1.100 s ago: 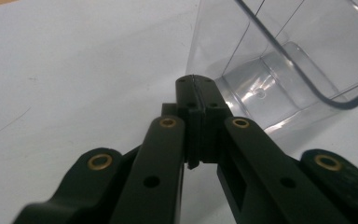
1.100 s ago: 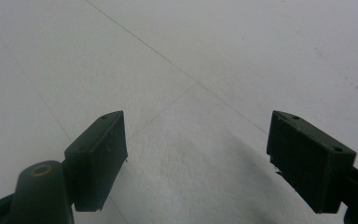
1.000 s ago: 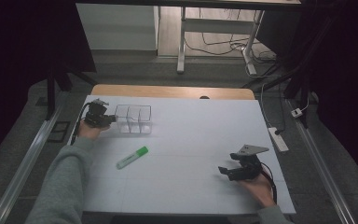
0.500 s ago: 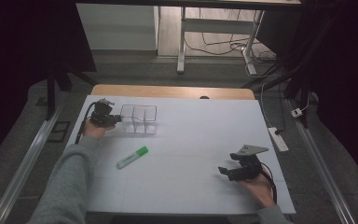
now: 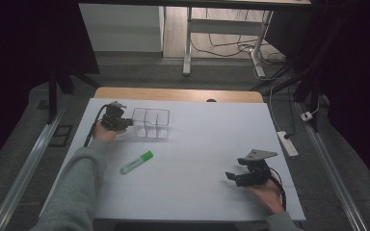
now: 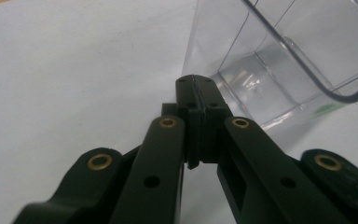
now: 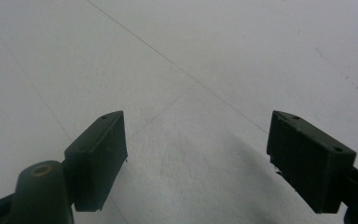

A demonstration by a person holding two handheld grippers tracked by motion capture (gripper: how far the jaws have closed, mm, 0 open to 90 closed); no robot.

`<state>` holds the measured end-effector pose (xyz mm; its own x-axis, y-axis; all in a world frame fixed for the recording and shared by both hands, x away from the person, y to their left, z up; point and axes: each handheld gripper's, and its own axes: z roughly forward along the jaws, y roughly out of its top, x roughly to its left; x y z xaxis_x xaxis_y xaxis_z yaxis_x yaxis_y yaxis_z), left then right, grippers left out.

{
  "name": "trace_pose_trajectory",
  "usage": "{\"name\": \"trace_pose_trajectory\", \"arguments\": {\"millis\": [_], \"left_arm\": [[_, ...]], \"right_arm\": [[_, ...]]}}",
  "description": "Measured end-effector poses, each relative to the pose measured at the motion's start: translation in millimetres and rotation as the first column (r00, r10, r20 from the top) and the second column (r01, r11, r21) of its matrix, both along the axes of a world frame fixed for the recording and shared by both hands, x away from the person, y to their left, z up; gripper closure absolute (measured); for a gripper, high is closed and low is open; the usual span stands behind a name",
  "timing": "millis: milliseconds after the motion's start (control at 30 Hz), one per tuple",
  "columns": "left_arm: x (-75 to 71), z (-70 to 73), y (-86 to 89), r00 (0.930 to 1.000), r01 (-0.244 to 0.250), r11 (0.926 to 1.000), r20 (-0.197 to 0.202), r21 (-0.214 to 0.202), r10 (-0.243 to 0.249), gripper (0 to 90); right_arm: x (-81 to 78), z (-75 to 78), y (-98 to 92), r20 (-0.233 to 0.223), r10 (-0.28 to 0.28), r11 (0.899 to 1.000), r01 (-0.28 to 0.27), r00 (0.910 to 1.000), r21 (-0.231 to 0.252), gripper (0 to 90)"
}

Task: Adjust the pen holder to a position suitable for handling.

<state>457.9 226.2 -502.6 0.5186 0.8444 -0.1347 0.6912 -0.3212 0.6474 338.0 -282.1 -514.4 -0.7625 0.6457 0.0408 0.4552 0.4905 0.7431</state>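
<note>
A clear plastic box (image 5: 150, 123) with inner dividers stands at the back left of the white table (image 5: 197, 139). My left gripper (image 5: 125, 122) lies just left of it, pointing at its left wall. In the left gripper view my left gripper (image 6: 195, 83) is shut with nothing between its pads, its tip right at the foot of the clear box (image 6: 279, 70). A green highlighter (image 5: 137, 162) lies flat in front of the box. My right gripper (image 5: 232, 176) rests low at the front right, and in its own view my right gripper (image 7: 196, 119) stands open over bare table.
The table's wooden back edge (image 5: 178, 94) shows behind the white sheet. A power strip (image 5: 287, 143) lies on the floor to the right, and desk legs with cables (image 5: 221, 43) stand beyond.
My left gripper has moved right, staying shut, up against the clear box, and the box has slid a little to the right. The right gripper has kept still.
</note>
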Motion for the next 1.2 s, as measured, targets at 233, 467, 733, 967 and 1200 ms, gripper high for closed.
{"name": "trace_pose_trajectory", "arguments": {"millis": [233,467,733,967,1200], "left_arm": [[3.3,-1.1,-13.8,0.9996,0.028,0.9996,-0.008,-0.01,-0.028,89.1],[1.0,-1.2,-31.3,0.9969,0.078,0.9968,-0.004,-0.017,-0.078,89.0],[1.4,-0.5,-39.7,0.9951,0.099,0.9949,-0.004,-0.016,-0.099,89.1],[2.4,-2.0,-45.6,0.9937,0.111,0.9936,-0.008,-0.02,-0.112,89.0],[1.7,-2.2,-53.8,0.9901,0.14,0.99,-0.007,-0.019,-0.14,89.0]], "right_arm": [[0.9,-0.9,-0.5,-0.004,-0.001,1.0,0.002,1.0,0.004,19.9],[0.2,-0.3,-1.0,0.0,-0.003,1.0,0.003,1.0,0.008,19.8],[0.4,-0.7,-0.6,-0.001,0.0,1.0,0.0,1.0,0.005,19.9],[0.8,-1.4,-0.1,-0.003,-0.003,1.0,0.003,1.0,0.0,19.9],[1.0,-1.6,-0.2,-0.005,-0.004,1.0,0.004,1.0,-0.002,19.9]]}}
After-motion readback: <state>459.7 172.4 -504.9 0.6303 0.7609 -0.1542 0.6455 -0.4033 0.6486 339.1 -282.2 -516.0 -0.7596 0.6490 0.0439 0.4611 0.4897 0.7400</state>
